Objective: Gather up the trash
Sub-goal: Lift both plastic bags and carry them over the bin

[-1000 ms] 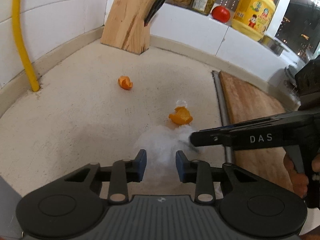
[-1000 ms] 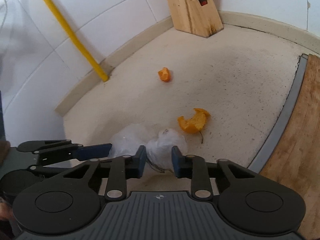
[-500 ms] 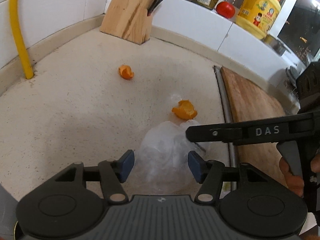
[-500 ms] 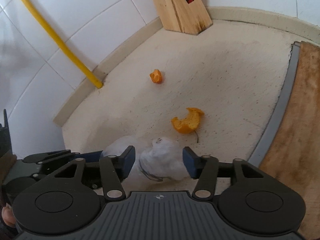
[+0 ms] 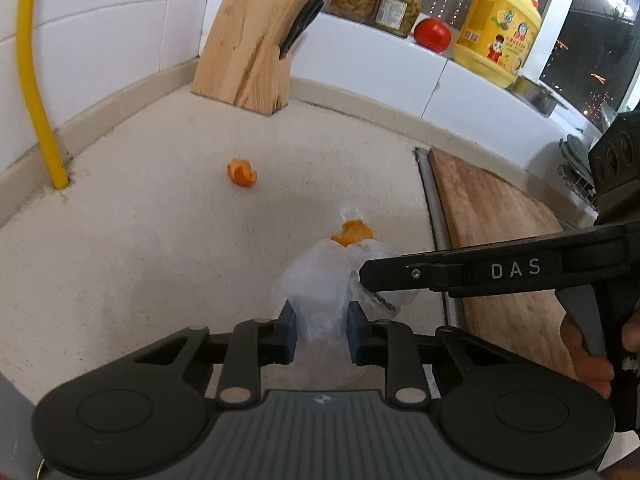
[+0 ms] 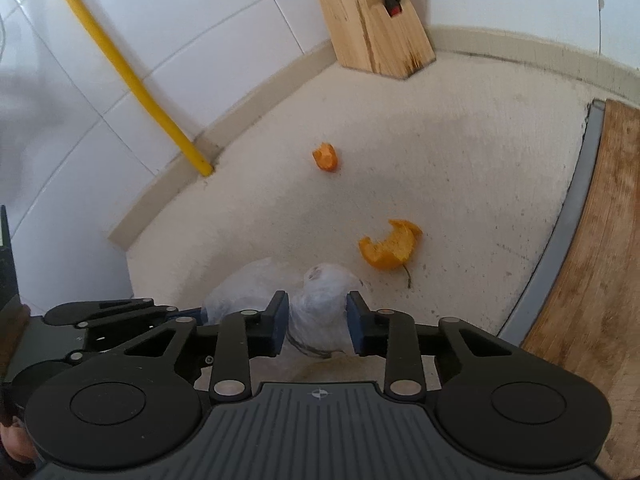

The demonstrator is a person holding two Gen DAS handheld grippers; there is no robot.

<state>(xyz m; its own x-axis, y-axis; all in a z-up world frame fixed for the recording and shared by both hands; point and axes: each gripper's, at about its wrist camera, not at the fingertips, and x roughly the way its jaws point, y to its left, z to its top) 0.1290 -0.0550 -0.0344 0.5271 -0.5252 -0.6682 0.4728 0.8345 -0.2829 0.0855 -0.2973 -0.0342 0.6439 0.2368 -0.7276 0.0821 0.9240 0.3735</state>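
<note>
1. The left gripper (image 5: 321, 332) has just been closing, and its blue pads now pinch a fold of the thin, crinkled, translucent plastic bag (image 5: 320, 284) on the speckled beige stone counter (image 5: 132, 248).
2. The right gripper (image 6: 315, 320) has also just been closing; a bunched knob of the same bag fills the space between its pads, which look clamped on it.
3. To do this step well, I judge each grip should stay on a separate edge of the film, then draw apart gently so the mouth opens; slick plastic slips if only 1 layer is caught.
4. Just beyond the bag lies a curled orange peel shell (image 6: 390, 245), matte and leathery; a smaller curled peel scrap (image 6: 326, 156) sits farther off, well apart.
5. A pale wooden knife block (image 5: 248, 44) stands at the tiled wall.
</note>
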